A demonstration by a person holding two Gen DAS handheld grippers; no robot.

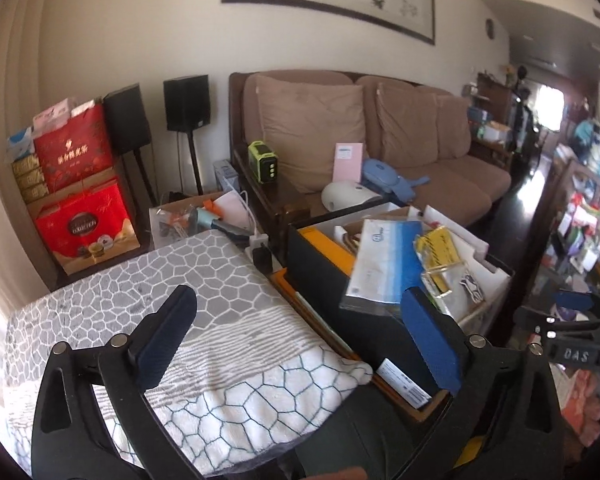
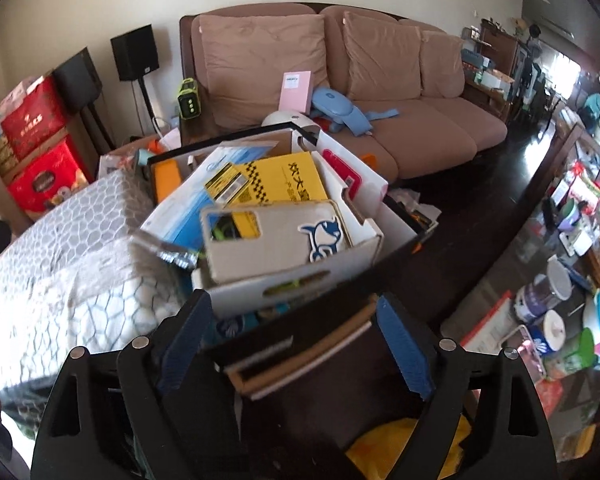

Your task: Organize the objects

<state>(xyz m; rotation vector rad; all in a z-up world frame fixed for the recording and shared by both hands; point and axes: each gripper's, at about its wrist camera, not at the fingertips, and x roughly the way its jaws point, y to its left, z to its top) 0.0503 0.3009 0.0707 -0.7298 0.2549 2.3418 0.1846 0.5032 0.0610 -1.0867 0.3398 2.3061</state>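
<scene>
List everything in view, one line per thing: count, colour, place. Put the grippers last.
sofa: one, brown, against the wall
cushions: three, tan, on the sofa back
pink booklet: one, propped on the sofa seat
blue phone: one, on the sofa seat
speakers: two, black, left of the sofa
gift boxes: two, red, stacked at far left
blanket: one, grey and white, left of the box
white box: one, full of packets, centre
phone case: one, clear with blue cartoon sticker, on top of the box
yellow packet: one, in the box
left gripper: black, blue pads, open
right gripper: black, blue pads, open
</scene>
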